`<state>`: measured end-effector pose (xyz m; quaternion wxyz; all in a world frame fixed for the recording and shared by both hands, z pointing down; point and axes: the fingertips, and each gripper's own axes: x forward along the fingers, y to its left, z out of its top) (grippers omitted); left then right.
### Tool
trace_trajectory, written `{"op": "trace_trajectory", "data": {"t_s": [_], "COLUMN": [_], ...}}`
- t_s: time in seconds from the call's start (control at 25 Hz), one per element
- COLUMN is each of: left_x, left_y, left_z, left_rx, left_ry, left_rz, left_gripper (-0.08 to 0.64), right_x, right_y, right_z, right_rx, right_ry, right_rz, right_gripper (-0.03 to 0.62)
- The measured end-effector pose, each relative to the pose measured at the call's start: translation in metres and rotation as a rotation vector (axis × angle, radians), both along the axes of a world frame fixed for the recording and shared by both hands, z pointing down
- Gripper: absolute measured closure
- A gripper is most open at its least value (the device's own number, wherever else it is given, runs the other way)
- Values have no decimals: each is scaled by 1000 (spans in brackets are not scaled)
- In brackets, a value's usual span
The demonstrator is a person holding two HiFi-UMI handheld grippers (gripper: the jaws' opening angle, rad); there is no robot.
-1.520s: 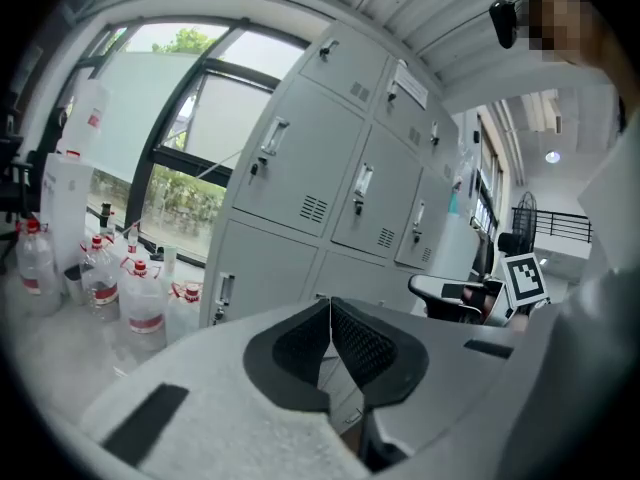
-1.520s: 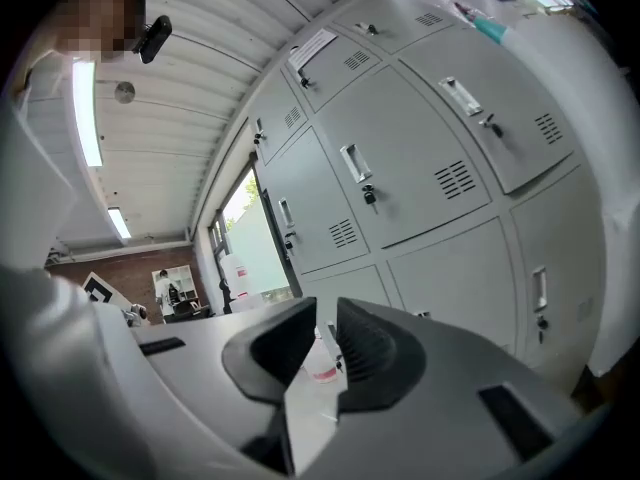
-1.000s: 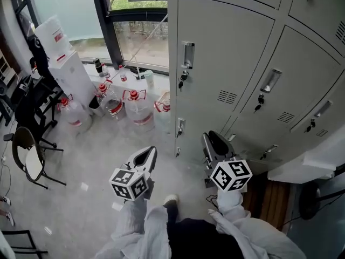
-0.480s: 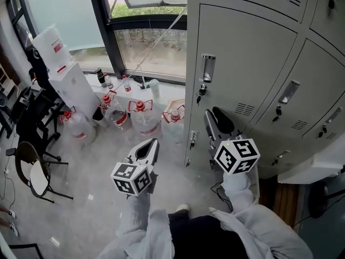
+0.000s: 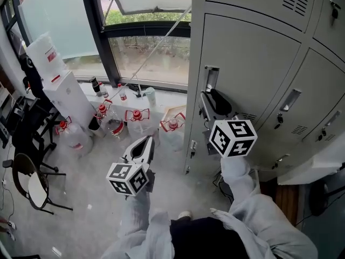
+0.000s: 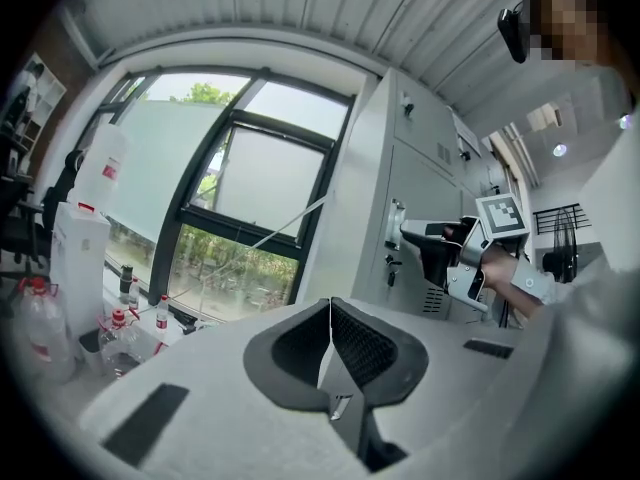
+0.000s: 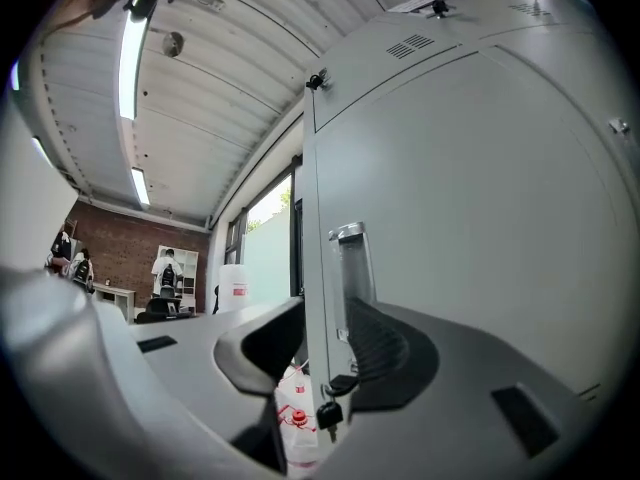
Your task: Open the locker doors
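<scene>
Jaws of the right gripper (image 7: 322,320), just opening and released, have risen to straddle the chrome recessed handle (image 7: 351,266) of the closed grey metal locker door (image 7: 480,218), seemingly without touching it; grasping comes next; left gripper (image 6: 329,313) clenched, empty.

My left gripper (image 6: 330,308) sits low centre, jaws closed together on nothing. Centre right, the right gripper (image 6: 425,240), jaws just opening, is at the grey locker's (image 6: 420,173) handle (image 6: 396,216); what's between them I can't tell. Water bottles (image 6: 30,323) stand lower left.
</scene>
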<state>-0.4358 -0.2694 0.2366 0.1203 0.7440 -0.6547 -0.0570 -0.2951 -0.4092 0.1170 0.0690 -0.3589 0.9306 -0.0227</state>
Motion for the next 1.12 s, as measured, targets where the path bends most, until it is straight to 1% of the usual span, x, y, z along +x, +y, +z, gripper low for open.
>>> {"op": "trace_trajectory", "data": {"t_s": [0.08,0.28,0.56,0.68,0.8,1.0,1.12], "left_x": [0,-7,-12,-16,-20,-13,-8], "left_y": [-4,-7,-3,2,7,11,15], "left_z": [0,4,14,18,24,29,28], "left_rx": [3,-2,-20,-28,-41,-43,-39], "left_ry": [0,15,22,21,36,51,50], "left_rz": [9,9,15,18,16,47,52], "left_gripper": [549,549,549,549,549,549,549], "right_x": [-5,-15,-25,-26,-28,-28,-27], "right_y": [-7,-18,-25,-25,-24,-20,-14], "right_z": [-2,-5,-4,-4,-3,-4,-4], "right_rx": [1,15,32,36,38,27,37], "right_ry": [11,40,70,66,69,80,83], "right_rz": [15,53,78,110,131,139,133], "right_gripper": [462,460,460,460,460,460,460]}}
